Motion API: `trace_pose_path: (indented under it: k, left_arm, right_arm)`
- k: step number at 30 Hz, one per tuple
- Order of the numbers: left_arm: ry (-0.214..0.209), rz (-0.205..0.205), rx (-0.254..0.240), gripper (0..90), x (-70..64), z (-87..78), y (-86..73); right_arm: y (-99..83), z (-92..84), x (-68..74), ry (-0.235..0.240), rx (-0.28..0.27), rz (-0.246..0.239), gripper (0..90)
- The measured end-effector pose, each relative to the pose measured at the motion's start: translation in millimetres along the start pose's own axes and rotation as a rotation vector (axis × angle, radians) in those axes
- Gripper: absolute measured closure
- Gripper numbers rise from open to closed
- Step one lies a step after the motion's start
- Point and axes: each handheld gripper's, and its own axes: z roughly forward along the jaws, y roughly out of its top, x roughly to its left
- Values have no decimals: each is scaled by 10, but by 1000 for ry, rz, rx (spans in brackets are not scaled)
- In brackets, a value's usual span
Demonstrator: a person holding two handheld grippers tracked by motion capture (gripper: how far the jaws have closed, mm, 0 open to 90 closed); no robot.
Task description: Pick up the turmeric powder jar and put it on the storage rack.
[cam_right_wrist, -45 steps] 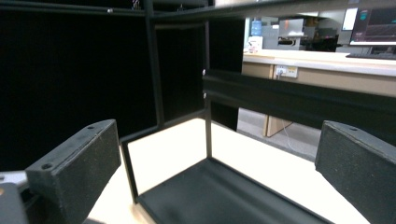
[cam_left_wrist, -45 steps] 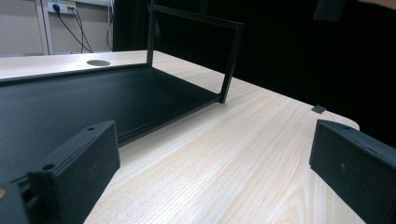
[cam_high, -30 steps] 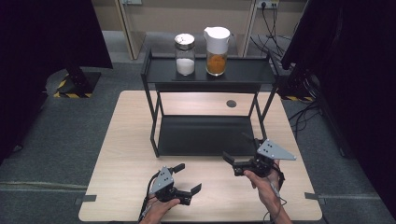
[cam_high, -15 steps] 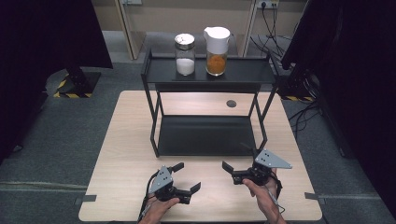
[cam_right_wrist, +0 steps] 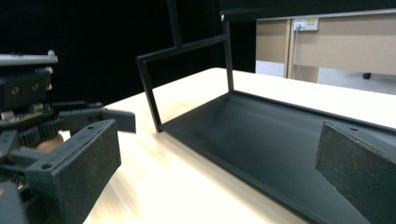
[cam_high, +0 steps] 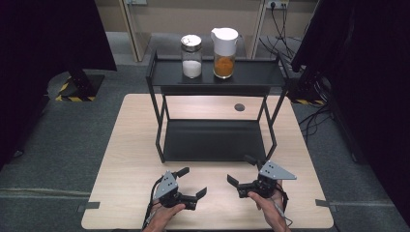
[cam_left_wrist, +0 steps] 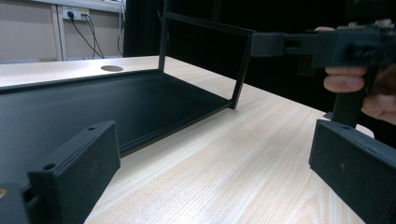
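Hovering low over the worktop (cam_high: 135, 145), both empty: left claw (cam_high: 192, 182) and right claw (cam_high: 242, 170), jaws spread wide. Nearest thing is the black shelf rack (cam_high: 215, 140), just ahead, centre of worktop. Best approach, I judge: lift high before reaching, clearing the top rail. Rack is matte black metal, thin-legged, with two jars (cam_high: 191, 56) on its upper tier.
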Motion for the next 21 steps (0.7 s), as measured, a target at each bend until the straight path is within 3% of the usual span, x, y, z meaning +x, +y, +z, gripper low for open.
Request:
trace_pose_path:
  k: [11,21]
  left_arm:
    - [8,5,-5,13,-15,-15,-3]
    - [9,6,-6,12,-18,-16,-3]
  right_arm:
    - [-64,69,6,10,35,18,5]
    - [-80,67,-9,11,34,30,5]
